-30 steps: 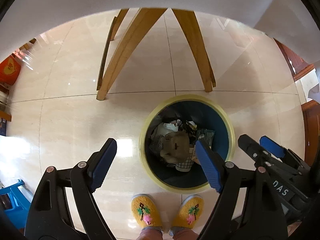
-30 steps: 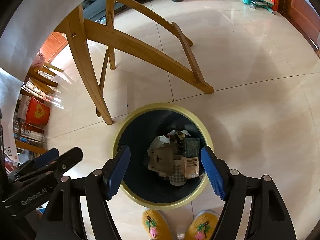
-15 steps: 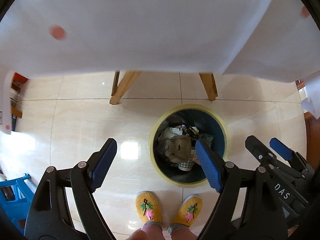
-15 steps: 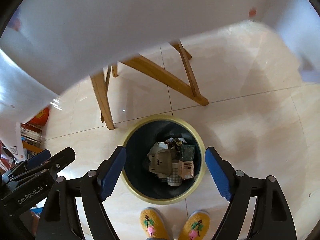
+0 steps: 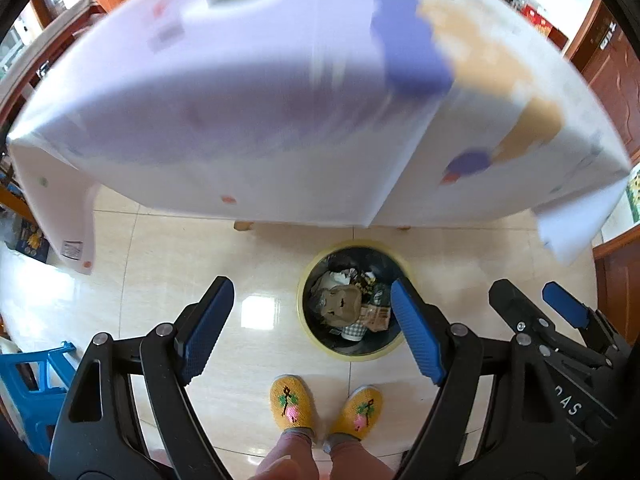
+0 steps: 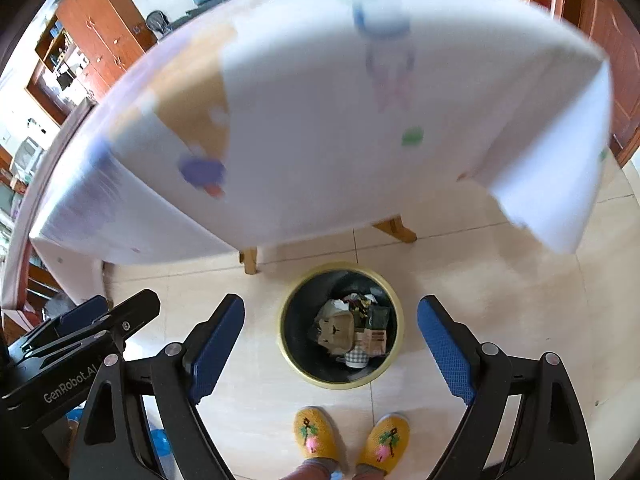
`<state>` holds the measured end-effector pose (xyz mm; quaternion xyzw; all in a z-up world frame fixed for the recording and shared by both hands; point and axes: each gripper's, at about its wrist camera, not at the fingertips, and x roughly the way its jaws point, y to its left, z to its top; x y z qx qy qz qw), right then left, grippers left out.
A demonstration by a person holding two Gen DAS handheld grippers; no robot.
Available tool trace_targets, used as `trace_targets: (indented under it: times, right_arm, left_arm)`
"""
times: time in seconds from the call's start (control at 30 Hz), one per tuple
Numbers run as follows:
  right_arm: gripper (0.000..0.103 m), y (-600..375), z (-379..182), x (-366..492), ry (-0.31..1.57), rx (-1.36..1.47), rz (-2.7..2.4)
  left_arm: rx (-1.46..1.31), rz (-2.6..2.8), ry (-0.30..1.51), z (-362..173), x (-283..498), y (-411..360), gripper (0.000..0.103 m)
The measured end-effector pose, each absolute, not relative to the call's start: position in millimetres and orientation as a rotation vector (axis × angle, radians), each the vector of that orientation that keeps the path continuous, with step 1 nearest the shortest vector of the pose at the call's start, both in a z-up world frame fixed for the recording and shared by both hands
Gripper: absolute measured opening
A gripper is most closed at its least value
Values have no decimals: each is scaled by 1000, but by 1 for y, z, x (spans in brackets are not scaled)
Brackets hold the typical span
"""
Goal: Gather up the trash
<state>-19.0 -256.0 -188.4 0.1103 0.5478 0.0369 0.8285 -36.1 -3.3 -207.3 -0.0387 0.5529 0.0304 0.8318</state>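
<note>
Looking along the left gripper (image 5: pixel 310 328) from its wrist camera, both blue pads stand wide apart with nothing between them, held high above the pale tiled floor (image 5: pixel 160 264). Past its right-hand finger sits the trash bin (image 5: pixel 316 264), a dark tub with a yellow rim, placed on the floor just in front of the table, probably so scraps can be dropped straight in. It already holds crumpled paper, a brown paper piece, some packets and a checked cup. A person's yellow slippers (image 5: pixel 326 406) stand close behind the bin, toes toward it. The table (image 5: pixel 240 120), draped in a white cloth, fills the upper half; blurred purple, tan and red shapes lie on top, too smeared to name. The right gripper shows at the far right edge. In the right wrist view, the right gripper (image 6: pixel 330 344) is likewise spread and empty, and the bin (image 6: pixel 288 344) lies almost squarely between its fingers, far below. The slippers (image 6: pixel 352 436) appear just behind the bin again. The tabletop (image 6: pixel 320 120) carries blurred blue, green, purple and tan patches; which are trash I cannot tell. Both empty grippers held high and the tilt toward the table suggest the next pick is being sought there.
</note>
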Motion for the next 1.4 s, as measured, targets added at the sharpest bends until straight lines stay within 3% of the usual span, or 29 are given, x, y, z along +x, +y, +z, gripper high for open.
trace_targets:
  times: [0.4,1.0,1.4]
  right_arm:
    - [91,-257,-50,-7,1068,202,119]
    - [92,-258,88,-12,979,174,102]
    - [92,-246,137,-13,890,155,106]
  left_arm:
    - [-62,62,1072,-69,-38,-6,79]
    - [-25,70,977,49,-44,-9,79]
    - [-21,71,901,98,-48,-3,79]
